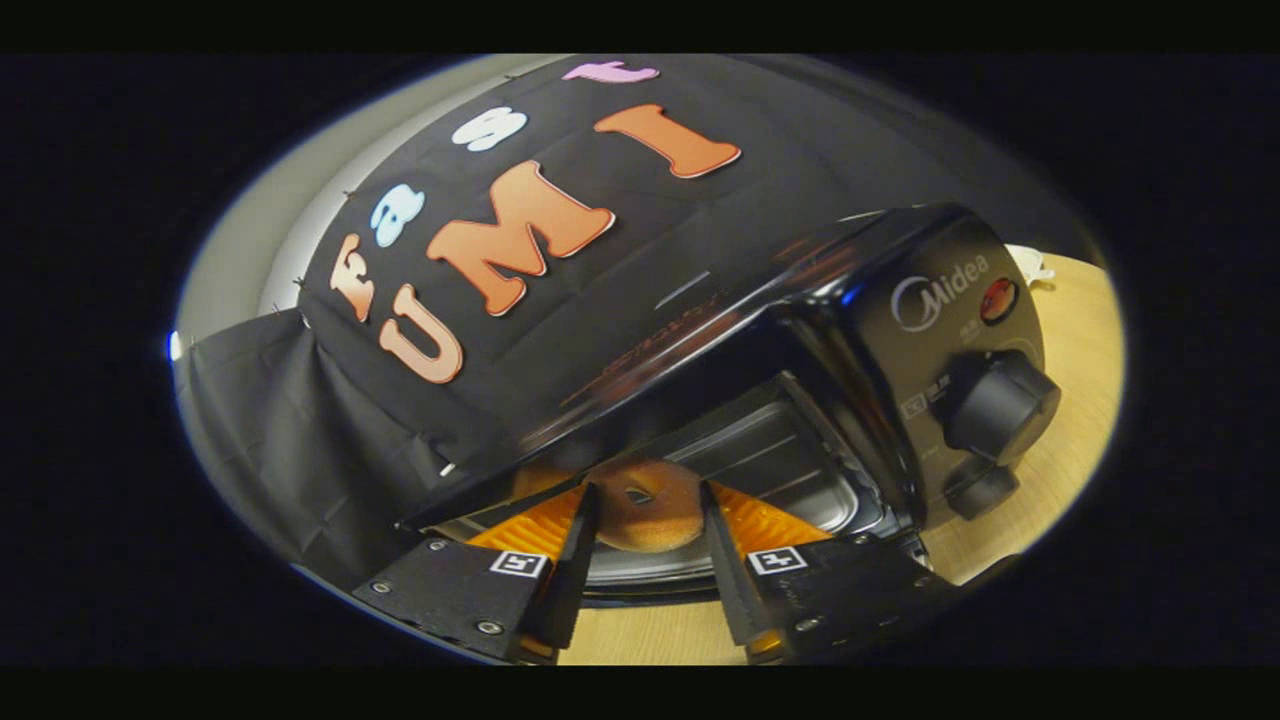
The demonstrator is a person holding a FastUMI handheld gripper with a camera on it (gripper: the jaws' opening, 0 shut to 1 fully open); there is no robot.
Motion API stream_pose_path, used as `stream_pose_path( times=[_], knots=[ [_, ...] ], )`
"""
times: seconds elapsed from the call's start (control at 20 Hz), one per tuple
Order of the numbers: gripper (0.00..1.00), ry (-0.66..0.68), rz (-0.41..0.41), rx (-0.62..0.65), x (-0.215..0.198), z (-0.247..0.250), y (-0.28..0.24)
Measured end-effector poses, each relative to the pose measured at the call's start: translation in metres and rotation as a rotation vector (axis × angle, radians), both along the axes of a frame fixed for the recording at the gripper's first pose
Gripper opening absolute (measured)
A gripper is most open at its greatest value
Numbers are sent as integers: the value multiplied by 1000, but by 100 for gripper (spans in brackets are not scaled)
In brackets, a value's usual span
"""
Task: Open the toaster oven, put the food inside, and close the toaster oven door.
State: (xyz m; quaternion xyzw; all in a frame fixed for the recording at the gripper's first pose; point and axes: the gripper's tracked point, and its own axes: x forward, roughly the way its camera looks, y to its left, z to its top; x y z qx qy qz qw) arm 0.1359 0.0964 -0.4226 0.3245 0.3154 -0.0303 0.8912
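We hold the jaws (648, 505) partly open around the round brown doughnut-shaped food (645, 517), and we cannot tell if they press it. It sits at the mouth of the black toaster oven (900, 330). We should push it deeper, then release gently. Under the oven lies a pale wooden bench (1075, 400).

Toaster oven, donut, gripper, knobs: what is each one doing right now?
toaster oven: door open, tilted in view.
donut: between the fingers, at the oven's mouth over its tray; whether both fingers press on it is unclear.
gripper: fingers spread either side of the donut.
knobs: position unreadable.
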Motion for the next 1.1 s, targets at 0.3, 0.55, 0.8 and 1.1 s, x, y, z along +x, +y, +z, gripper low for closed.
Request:
stream_pose_path(
  times=[0.3, 0.55, 0.8, 1.1],
  knots=[
    [78, -38, 29, -185, 3, -1, -11],
    [87, -79, 121, -272, -14, 19, -6],
    [88, -63, 223, -280, -62, 47, 5],
    [88, -20, 333, -287, -131, 57, 20]
  ],
)
